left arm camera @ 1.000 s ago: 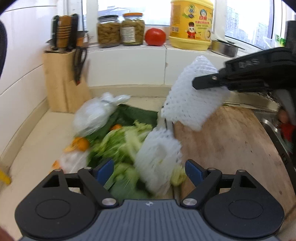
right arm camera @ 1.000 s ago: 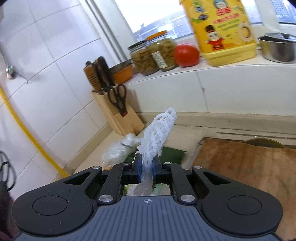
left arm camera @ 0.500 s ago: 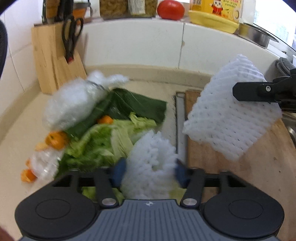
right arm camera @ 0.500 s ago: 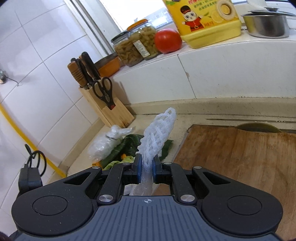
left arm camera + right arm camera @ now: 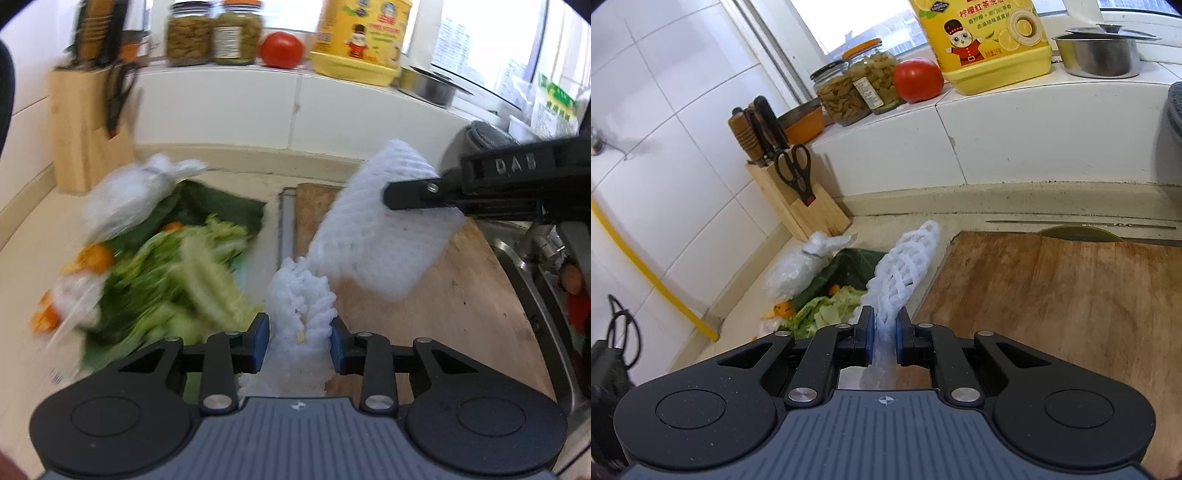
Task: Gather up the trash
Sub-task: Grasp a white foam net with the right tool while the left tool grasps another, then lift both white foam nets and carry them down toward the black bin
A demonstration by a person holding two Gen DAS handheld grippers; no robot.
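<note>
Pinching a white foam fruit net (image 5: 905, 269) flat between its blue pads, the right gripper (image 5: 885, 338) holds the sleeve so it sticks up toward 12 o'clock over the near-left corner of the wooden cutting board (image 5: 1071, 295). The left gripper (image 5: 299, 343) has its jaws closed against a second, crumpled foam net (image 5: 301, 306), which fills the gap between its pads at the board's left edge. In the left wrist view, the right gripper's net hangs at 1 o'clock, just above and beside the crumpled one, partly hiding the board behind it. At 9 to 10 o'clock lies the remaining trash: lettuce scraps (image 5: 177, 280), a dark green leaf (image 5: 218, 210), orange peel (image 5: 98, 256) and a knotted plastic bag (image 5: 125, 195), all blurred. Beyond them stands a knife block (image 5: 798, 206) against the tiled wall. On the ledge at 12 o'clock sit two jars (image 5: 860, 90), a tomato (image 5: 918, 79), a yellow bottle (image 5: 982, 40) and a steel pot (image 5: 1099, 51). The sink (image 5: 535, 280) borders the board at 3 o'clock.
</note>
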